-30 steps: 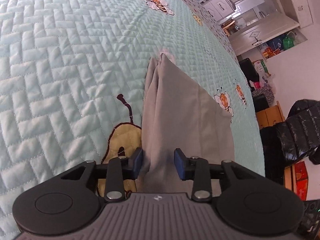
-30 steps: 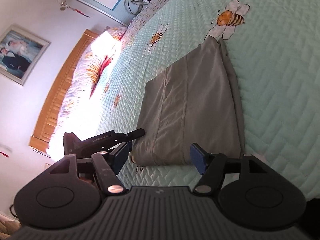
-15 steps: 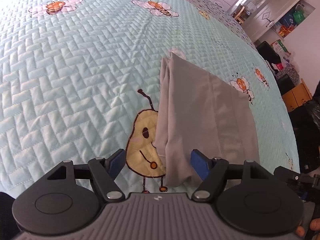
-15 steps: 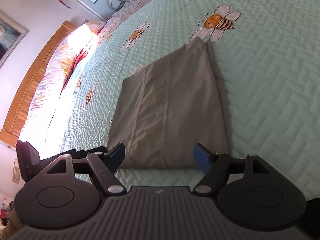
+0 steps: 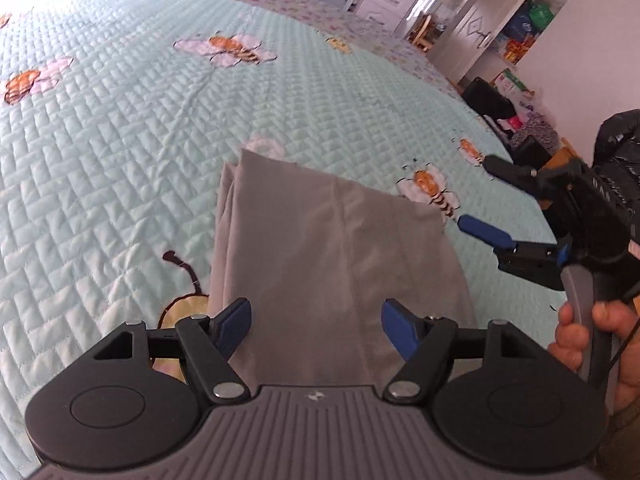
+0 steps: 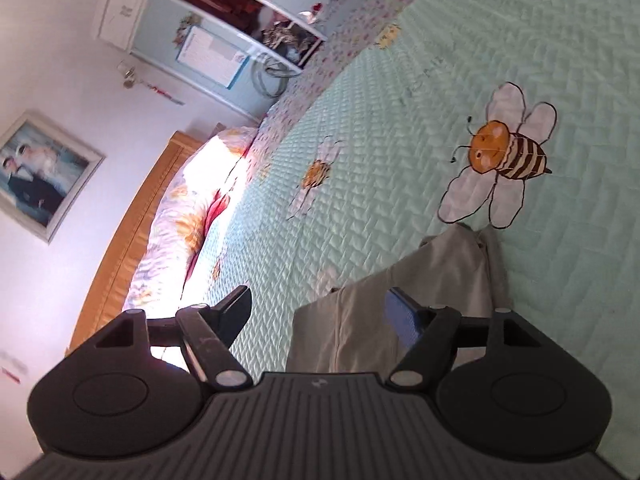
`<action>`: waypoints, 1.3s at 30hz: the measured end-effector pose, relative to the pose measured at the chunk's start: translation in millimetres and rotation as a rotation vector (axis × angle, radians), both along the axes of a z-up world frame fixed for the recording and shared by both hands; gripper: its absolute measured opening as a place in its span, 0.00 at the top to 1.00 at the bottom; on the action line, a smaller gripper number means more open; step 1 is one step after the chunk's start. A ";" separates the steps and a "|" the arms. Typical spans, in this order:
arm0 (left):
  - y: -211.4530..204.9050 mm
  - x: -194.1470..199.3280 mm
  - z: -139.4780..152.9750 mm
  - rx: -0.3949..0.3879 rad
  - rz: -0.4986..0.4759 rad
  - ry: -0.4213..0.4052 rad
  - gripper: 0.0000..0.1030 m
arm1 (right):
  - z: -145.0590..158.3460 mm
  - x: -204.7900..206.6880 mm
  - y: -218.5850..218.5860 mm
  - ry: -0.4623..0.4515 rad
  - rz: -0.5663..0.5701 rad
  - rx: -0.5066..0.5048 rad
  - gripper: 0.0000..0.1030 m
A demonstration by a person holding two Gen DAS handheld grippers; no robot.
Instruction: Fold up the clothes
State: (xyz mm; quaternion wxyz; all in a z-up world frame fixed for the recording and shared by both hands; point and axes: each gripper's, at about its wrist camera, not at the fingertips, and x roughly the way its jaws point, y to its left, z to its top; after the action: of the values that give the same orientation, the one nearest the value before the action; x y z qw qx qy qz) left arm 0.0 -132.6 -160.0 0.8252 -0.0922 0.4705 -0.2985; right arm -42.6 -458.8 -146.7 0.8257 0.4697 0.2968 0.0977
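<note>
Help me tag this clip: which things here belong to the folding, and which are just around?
Job:
- grey garment, folded on the bed
- left tool, open
- right tool, open

Around:
- bee quilt
- pillows
- headboard
- framed picture
- shelves

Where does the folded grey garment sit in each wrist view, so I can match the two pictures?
Left wrist: the folded grey garment fills the lower centre, running up from between the open left gripper.
Right wrist: the garment lies at lower right, partly behind the open right gripper.
Shared landmark: the mint quilted bedspread.
</note>
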 end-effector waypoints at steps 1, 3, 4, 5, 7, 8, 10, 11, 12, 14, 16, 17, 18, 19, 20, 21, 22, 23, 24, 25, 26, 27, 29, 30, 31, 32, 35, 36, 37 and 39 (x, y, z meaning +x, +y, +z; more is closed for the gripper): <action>0.8 3.7 -4.9 0.006 0.010 0.015 0.27 | -7.7 11.2 -6.3 0.019 -0.018 0.033 0.27; 3.0 8.0 -9.7 0.027 0.021 0.038 0.27 | -27.7 31.1 -17.9 0.102 -0.031 0.085 0.27; 4.8 9.6 -10.9 0.032 0.028 0.045 0.28 | -31.7 34.6 -20.4 0.145 -0.052 0.077 0.27; 7.5 10.0 -9.5 0.028 0.037 0.046 0.27 | -27.6 32.0 -19.1 0.138 -0.052 0.067 0.27; 13.3 10.2 -5.1 0.015 0.056 0.043 0.27 | -19.4 26.7 -16.6 0.123 -0.053 0.047 0.27; 16.0 9.3 -0.8 0.014 0.073 0.037 0.28 | -15.3 24.1 -15.3 0.116 -0.053 0.037 0.27; 20.4 6.3 11.0 0.005 0.105 0.014 0.28 | 4.0 13.6 -2.3 0.099 -0.003 -0.055 0.27; 20.8 4.8 18.2 -0.004 0.107 -0.001 0.28 | 16.9 6.6 6.9 0.096 0.039 -0.129 0.25; 19.9 3.4 25.4 -0.003 0.104 -0.007 0.28 | 29.2 -1.0 16.1 0.118 0.077 -0.227 0.24; 15.2 0.3 38.6 0.013 0.095 0.010 0.27 | 49.1 -15.5 39.0 0.195 0.125 -0.427 0.21; 10.1 -3.3 48.9 0.034 0.083 0.040 0.27 | 60.2 -34.6 53.6 0.263 0.153 -0.576 0.21; 7.5 -5.6 52.6 0.055 0.077 0.051 0.27 | 62.9 -44.6 56.8 0.284 0.161 -0.592 0.21; 5.0 -7.9 56.1 0.077 0.071 0.061 0.27 | 65.6 -54.5 60.1 0.304 0.169 -0.607 0.21; 1.8 -10.8 58.9 0.107 0.062 0.068 0.26 | 68.0 -64.0 62.6 0.326 0.176 -0.620 0.21; -1.4 -13.9 61.6 0.140 0.053 0.074 0.26 | 69.8 -71.4 63.3 0.352 0.177 -0.624 0.21; -4.3 -16.6 63.6 0.170 0.043 0.083 0.26 | 71.2 -76.7 65.3 0.378 0.180 -0.638 0.21; -6.5 -19.6 65.2 0.189 0.033 0.088 0.26 | 72.1 -80.0 69.5 0.405 0.186 -0.660 0.21; -8.5 -22.8 66.6 0.204 0.023 0.092 0.26 | 73.3 -83.0 73.6 0.428 0.193 -0.682 0.21; -10.5 -26.0 68.0 0.220 0.013 0.096 0.26 | 75.9 -85.3 78.0 0.438 0.201 -0.707 0.21; -12.8 -29.0 69.7 0.233 0.001 0.096 0.26 | 78.4 -87.6 82.4 0.448 0.210 -0.731 0.21; -15.2 -31.8 71.5 0.246 -0.010 0.096 0.26 | 81.3 -89.7 86.3 0.454 0.214 -0.754 0.21; -17.7 -34.0 73.4 0.266 -0.017 0.095 0.26 | 85.2 -91.4 89.1 0.448 0.207 -0.772 0.21; -22.4 -35.7 76.3 0.316 -0.023 0.103 0.26 | 93.3 -93.9 93.4 0.439 0.195 -0.797 0.21; -24.4 -35.8 77.1 0.336 -0.029 0.109 0.26 | 96.9 -94.0 94.8 0.435 0.197 -0.796 0.21; -26.1 -35.6 78.0 0.356 -0.031 0.115 0.26 | 100.5 -94.1 96.1 0.431 0.198 -0.795 0.21; -28.0 -35.4 78.7 0.378 -0.030 0.123 0.26 | 103.5 -93.9 97.5 0.429 0.201 -0.794 0.21; -32.7 -36.3 80.6 0.420 -0.037 0.136 0.25 | 107.0 -90.2 102.7 0.439 0.223 -0.788 0.21; -34.5 -36.8 80.4 0.432 -0.043 0.143 0.25 | 106.4 -89.2 105.4 0.444 0.232 -0.789 0.21; -36.4 -37.9 80.0 0.440 -0.052 0.153 0.25 | 106.0 -88.8 107.7 0.449 0.239 -0.791 0.21; -39.4 -40.9 79.3 0.452 -0.063 0.159 0.25 | 105.8 -88.7 112.0 0.454 0.250 -0.795 0.21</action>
State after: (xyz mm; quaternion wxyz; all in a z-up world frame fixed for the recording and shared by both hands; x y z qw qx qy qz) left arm -41.0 -172.0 -80.7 0.7756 0.0866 0.5913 -0.2031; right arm -131.3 -346.8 -40.9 0.8376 0.0874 0.5384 -0.0302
